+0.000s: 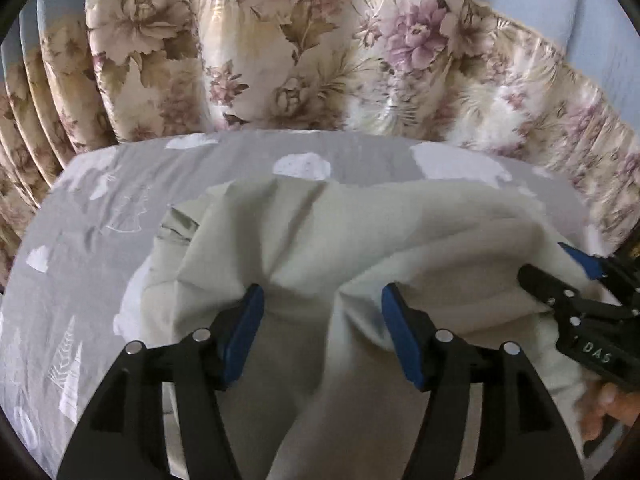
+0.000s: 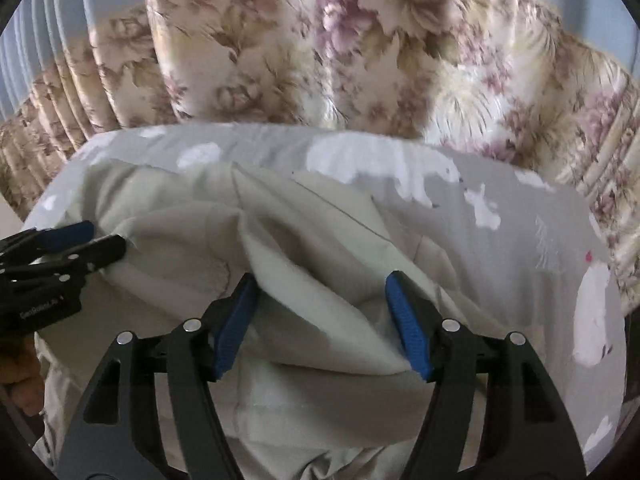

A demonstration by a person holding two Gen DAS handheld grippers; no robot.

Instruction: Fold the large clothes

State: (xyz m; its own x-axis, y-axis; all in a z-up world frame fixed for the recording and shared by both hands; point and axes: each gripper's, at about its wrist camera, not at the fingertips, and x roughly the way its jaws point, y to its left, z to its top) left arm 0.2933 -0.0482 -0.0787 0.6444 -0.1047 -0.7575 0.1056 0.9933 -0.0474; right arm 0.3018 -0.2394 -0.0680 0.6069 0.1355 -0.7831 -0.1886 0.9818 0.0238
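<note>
A large pale cream garment [image 1: 360, 232] lies bunched on a grey bed sheet [image 1: 100, 248] with white prints. My left gripper [image 1: 322, 316] is open, its blue pads either side of a raised fold of the cloth. My right gripper [image 2: 322, 312] is also open, with folds of the same garment [image 2: 304, 264] between its blue pads. The right gripper shows at the right edge of the left wrist view [image 1: 576, 280]. The left gripper shows at the left edge of the right wrist view [image 2: 84, 244]. Both are over the garment, side by side.
A floral curtain [image 1: 280, 52] hangs right behind the far edge of the bed. The grey sheet [image 2: 520, 240] extends to the right of the garment. A hand holding a gripper shows at the lower right [image 1: 604, 404].
</note>
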